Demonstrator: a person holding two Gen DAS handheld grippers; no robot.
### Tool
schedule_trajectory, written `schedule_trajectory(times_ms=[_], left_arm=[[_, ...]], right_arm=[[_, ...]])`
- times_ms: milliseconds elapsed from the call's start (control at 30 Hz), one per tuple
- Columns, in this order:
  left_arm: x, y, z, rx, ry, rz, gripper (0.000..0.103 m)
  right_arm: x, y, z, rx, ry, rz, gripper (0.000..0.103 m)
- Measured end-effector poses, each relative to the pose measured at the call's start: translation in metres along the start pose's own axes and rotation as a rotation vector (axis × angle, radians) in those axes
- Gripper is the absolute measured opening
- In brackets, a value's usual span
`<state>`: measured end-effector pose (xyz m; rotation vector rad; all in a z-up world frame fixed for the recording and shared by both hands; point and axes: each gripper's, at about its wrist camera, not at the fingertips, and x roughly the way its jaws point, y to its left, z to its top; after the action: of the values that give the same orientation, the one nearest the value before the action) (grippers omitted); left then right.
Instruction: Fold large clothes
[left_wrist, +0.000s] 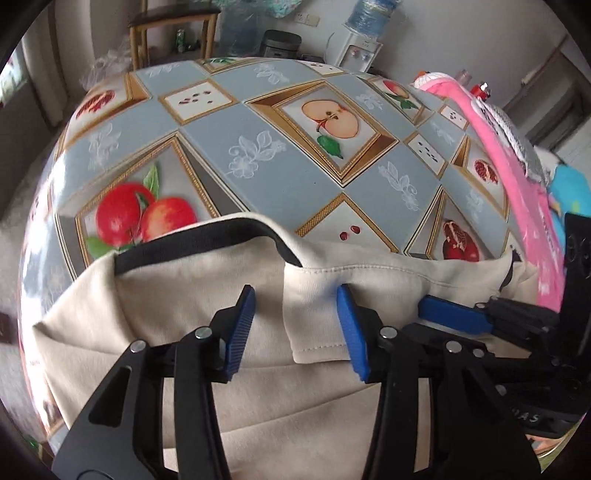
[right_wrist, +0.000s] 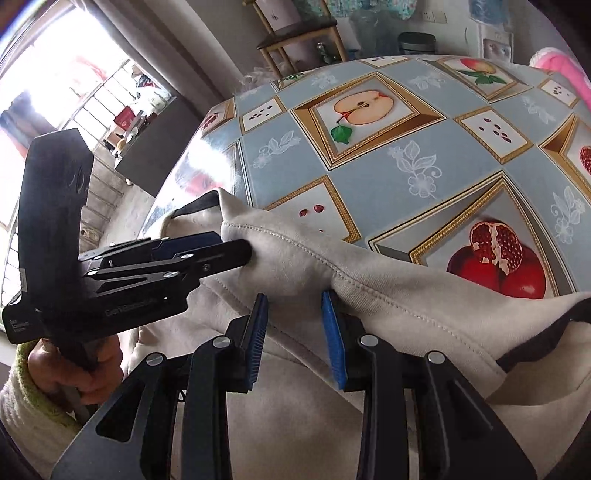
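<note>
- garment (left_wrist: 258, 369) on near edge of worktop (left_wrist: 295, 177)
- left gripper (left_wrist: 295, 325) and right gripper (right_wrist: 295, 332) over it, side by side
- second garment (left_wrist: 517, 177) along worktop's right edge
- chair (left_wrist: 173, 29) and water dispenser (left_wrist: 358, 48) behind worktop

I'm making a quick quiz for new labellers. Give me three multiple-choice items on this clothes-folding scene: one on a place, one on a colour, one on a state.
1. Where does the pink cloth lie?
A. on the tablecloth's right side
B. on the chair
C. under the beige garment

2. What colour is the trim on the beige garment?
A. red
B. black
C. green

3. How do the left hand-held gripper's jaws stand?
A. shut on the pink cloth
B. shut on nothing
C. open over the beige garment

Answers: 1 A, it runs along the right side in the left wrist view. 2 B, a black band edges the opening. 3 C, beige fabric shows in the gap between the pads.
</note>
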<state>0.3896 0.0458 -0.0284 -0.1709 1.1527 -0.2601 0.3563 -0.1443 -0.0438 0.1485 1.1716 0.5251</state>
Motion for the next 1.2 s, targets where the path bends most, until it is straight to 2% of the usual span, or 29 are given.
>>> schedule_trajectory(times_ms=[100, 133, 200, 300, 400, 500, 633, 667, 733, 767, 833, 867, 933, 1000, 1100, 1200], left_arm=[[-0.002, -0.002, -0.004, 0.041, -0.002, 0.022, 0.043], [-0.002, -0.002, -0.006, 0.052, -0.004, 0.028, 0.043], [-0.003, -0.001, -0.008, 0.059, -0.006, 0.027, 0.043], [-0.006, 0.002, -0.008, 0.058, 0.002, 0.014, 0.043], [-0.011, 0.001, -0.011, 0.073, 0.012, 0.001, 0.043], [-0.017, -0.002, -0.015, 0.103, 0.024, -0.012, 0.043], [-0.020, -0.011, -0.019, 0.151, 0.030, 0.011, 0.043], [-0.019, -0.013, -0.020, 0.167, 0.027, 0.030, 0.043], [-0.015, -0.017, -0.023, 0.186, 0.026, 0.059, 0.043], [-0.013, -0.017, -0.023, 0.184, 0.023, 0.069, 0.042], [-0.009, -0.017, -0.022, 0.173, 0.014, 0.073, 0.031], [-0.007, -0.018, -0.020, 0.176, 0.005, 0.083, 0.029], [-0.002, -0.023, -0.015, 0.199, -0.024, 0.141, 0.027], [0.001, -0.025, -0.009, 0.204, -0.033, 0.146, 0.026], [0.001, -0.027, -0.008, 0.228, -0.033, 0.155, 0.024], [-0.002, -0.031, -0.019, 0.303, -0.057, 0.186, 0.024]], right_arm=[[-0.025, -0.007, -0.002, 0.031, 0.017, 0.040, 0.032], [-0.035, -0.011, -0.004, 0.048, 0.008, 0.043, 0.043], [-0.063, -0.031, -0.011, 0.117, -0.023, 0.017, 0.055], [-0.078, -0.063, -0.021, 0.231, -0.001, 0.035, 0.056], [-0.069, -0.089, -0.031, 0.346, 0.064, 0.079, 0.056], [-0.059, -0.094, -0.034, 0.376, 0.091, 0.151, 0.056], [-0.049, -0.092, -0.036, 0.374, 0.106, 0.141, 0.056], [-0.048, -0.090, -0.035, 0.371, 0.106, 0.132, 0.055], [-0.045, -0.084, -0.034, 0.339, 0.109, 0.086, 0.038], [-0.043, -0.078, -0.033, 0.305, 0.108, 0.047, 0.035], [-0.041, -0.068, -0.030, 0.230, 0.102, -0.034, 0.021], [-0.040, -0.064, -0.027, 0.194, 0.087, -0.069, 0.018], [-0.035, -0.061, -0.018, 0.161, 0.071, -0.129, 0.015], [-0.030, -0.063, -0.010, 0.137, 0.056, -0.173, 0.015], [-0.029, -0.066, -0.004, 0.115, 0.034, -0.185, 0.015], [-0.031, -0.065, -0.015, 0.049, 0.034, -0.182, 0.015]])
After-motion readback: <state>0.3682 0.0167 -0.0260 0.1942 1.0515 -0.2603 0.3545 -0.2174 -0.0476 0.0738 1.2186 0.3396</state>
